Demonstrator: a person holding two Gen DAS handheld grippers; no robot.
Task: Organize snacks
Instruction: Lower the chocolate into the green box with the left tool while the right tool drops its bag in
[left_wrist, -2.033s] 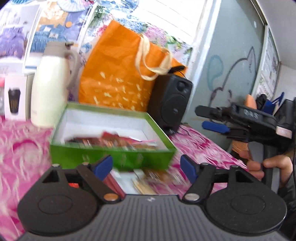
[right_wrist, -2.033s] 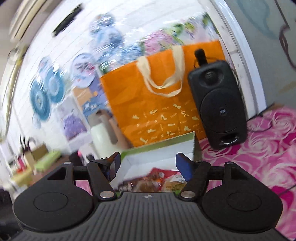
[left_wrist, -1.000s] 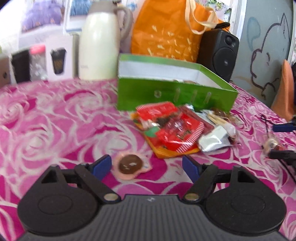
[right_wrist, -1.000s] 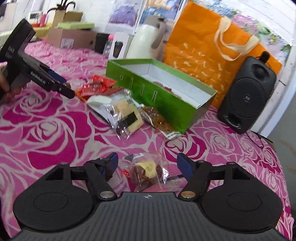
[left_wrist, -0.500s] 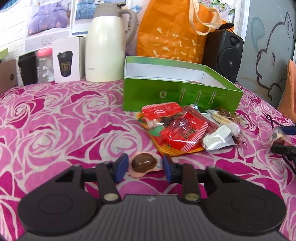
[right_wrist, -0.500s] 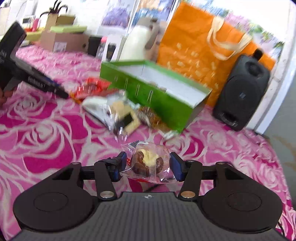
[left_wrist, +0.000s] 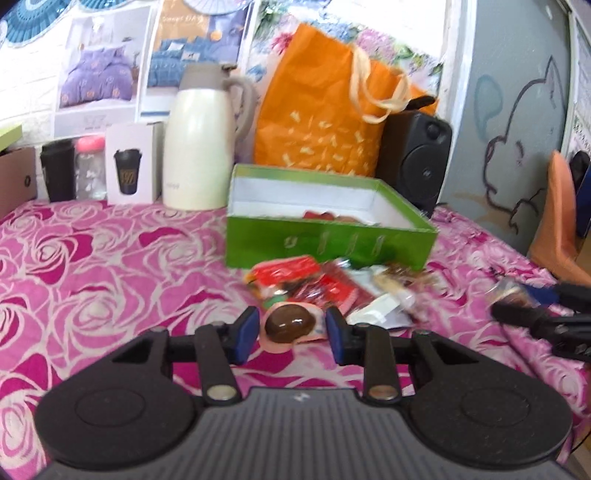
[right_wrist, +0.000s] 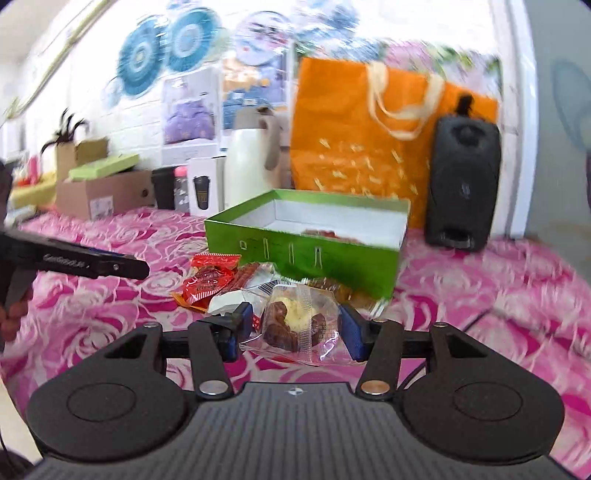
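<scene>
My left gripper (left_wrist: 291, 331) is shut on a round brown chocolate in a pink wrapper (left_wrist: 290, 324) and holds it above the tablecloth. My right gripper (right_wrist: 295, 329) is shut on a clear packet with a brown and yellow pastry (right_wrist: 295, 317), also lifted. The open green box (left_wrist: 328, 238) stands behind, with a few snacks inside; it also shows in the right wrist view (right_wrist: 303, 251). A pile of red and clear snack packets (left_wrist: 332, 288) lies in front of the box, and shows in the right wrist view (right_wrist: 218, 277).
Behind the box stand a cream thermos jug (left_wrist: 201, 147), an orange bag (left_wrist: 332, 122) and a black speaker (left_wrist: 417, 158). A white cup carton (left_wrist: 133, 162), a bottle and a dark cup stand at the back left. The pink rose tablecloth (left_wrist: 92, 280) covers the table.
Both grippers closed on their snacks about half a second ago and have since lifted them off the cloth, rising toward the green box.
</scene>
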